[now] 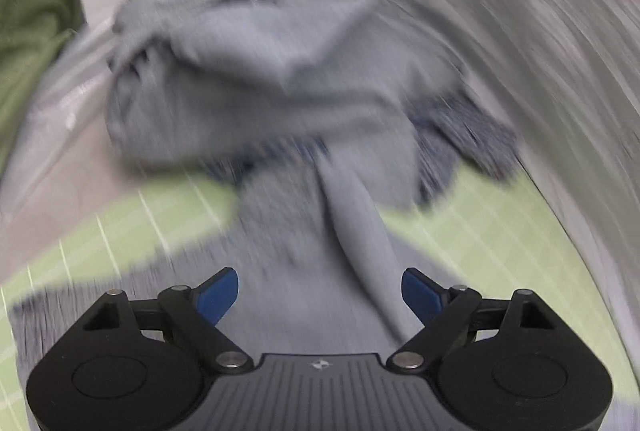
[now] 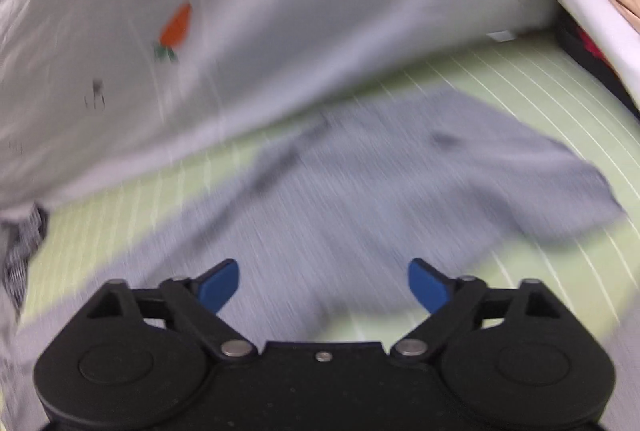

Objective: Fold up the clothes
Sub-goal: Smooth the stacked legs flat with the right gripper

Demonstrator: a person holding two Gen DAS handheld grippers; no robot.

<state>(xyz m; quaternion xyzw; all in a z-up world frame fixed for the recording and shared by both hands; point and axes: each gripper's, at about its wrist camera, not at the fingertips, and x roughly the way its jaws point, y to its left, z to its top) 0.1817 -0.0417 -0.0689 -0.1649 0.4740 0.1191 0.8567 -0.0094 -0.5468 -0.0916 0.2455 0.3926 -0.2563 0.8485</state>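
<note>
Both views are smeared by motion. In the left wrist view a crumpled heap of grey clothes (image 1: pixel 256 71) lies ahead, and a grey strip of cloth (image 1: pixel 360 243) trails from it toward my left gripper (image 1: pixel 320 295), which is open with nothing between its blue pads. A grey garment (image 2: pixel 400 191) lies spread on the green gridded mat (image 2: pixel 520 103) in the right wrist view. My right gripper (image 2: pixel 323 287) hovers over its near part, open and empty.
A light grey sheet with an orange carrot print (image 2: pixel 176 25) rises behind the mat. A white rail (image 2: pixel 592 19) runs along the far right. A dark patterned cloth (image 1: pixel 468 135) sticks out under the heap. Olive green fabric (image 1: pixel 28 23) hangs at the far left.
</note>
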